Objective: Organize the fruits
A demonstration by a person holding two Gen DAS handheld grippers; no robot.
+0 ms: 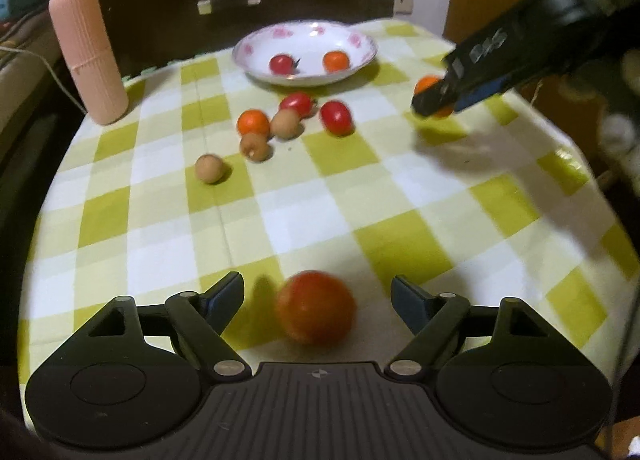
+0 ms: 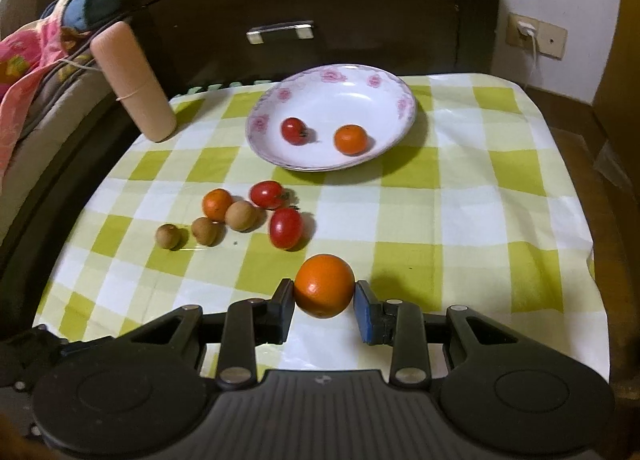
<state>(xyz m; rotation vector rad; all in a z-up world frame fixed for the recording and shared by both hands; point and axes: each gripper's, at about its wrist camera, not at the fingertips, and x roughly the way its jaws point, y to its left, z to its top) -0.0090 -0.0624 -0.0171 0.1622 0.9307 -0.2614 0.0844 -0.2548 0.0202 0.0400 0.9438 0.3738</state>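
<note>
Two grippers were in our hands over a table [image 2: 472, 196] covered in a green-and-white checked cloth. At the far left edge stood a pink ribbed cylinder [image 2: 132, 84], upright by the dark cabinet [image 2: 360, 0] behind the table.

Moving right, we saw the loose cluster of fruit on the cloth: three brown round fruits, the leftmost [image 2: 168, 236] sitting a little apart, the second [image 2: 205, 231] beside it, and the third [image 2: 240, 215] pressed among its neighbours. A small orange [image 2: 217, 204] touched that third brown fruit, and two red tomatoes lay just right of it, one farther back [image 2: 266, 194] and one nearer [image 2: 285, 228].

Our left gripper [image 1: 318, 292] had its jaws spread wide, with a blurred red tomato [image 1: 316, 307] lying on the cloth between them, touching neither finger.

Behind the cluster sat the white plate [image 2: 396, 100] with pink flowers on its rim. It held a small red tomato [image 2: 293, 131] on the left and a small orange fruit [image 2: 350, 139] on the right, the two apart.

Our right gripper [image 2: 324, 298] was clamped on a bigger orange [image 2: 324, 291], both pads pressed to its sides, lifted above the cloth on the right side of the table, near the plate but not over it. From the left wrist view this gripper appeared blurred at the right edge.
</note>
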